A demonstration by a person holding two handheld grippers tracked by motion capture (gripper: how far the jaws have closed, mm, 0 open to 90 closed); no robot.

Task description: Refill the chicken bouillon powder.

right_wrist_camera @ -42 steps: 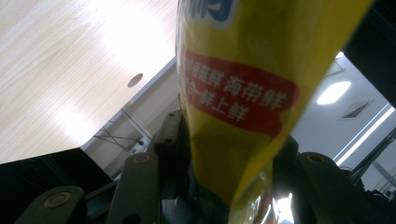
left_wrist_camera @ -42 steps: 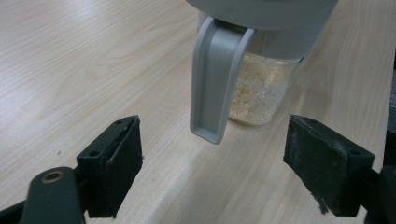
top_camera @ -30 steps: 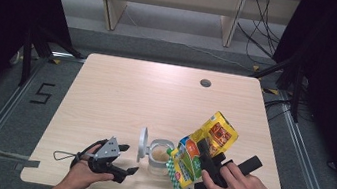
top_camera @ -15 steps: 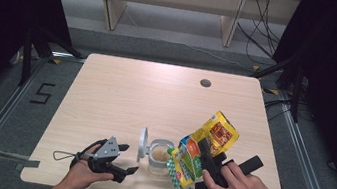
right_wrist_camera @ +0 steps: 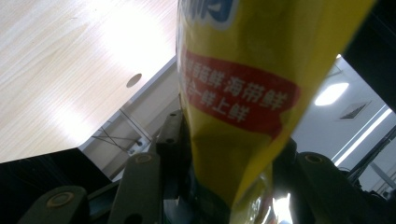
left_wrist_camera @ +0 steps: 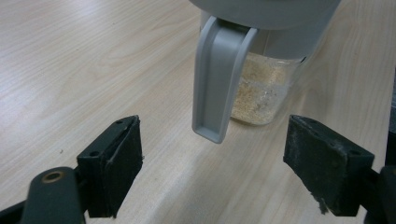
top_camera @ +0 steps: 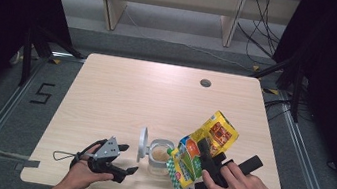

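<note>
Right gripper [top_camera: 208,162] clamped on crinkly yellow snack bag [top_camera: 201,147], tilted over clear glass jar of beige powder [top_camera: 160,155], near table front edge; grey flip lid [top_camera: 142,144] upright alongside; left gripper [top_camera: 125,159] wide open, empty, facing jar

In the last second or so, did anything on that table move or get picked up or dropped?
Nothing visibly changed. The right gripper still holds the yellow packet tilted over the open jar, and the left gripper still waits open beside the jar, its jaws either side of the grey lid flap.
</note>
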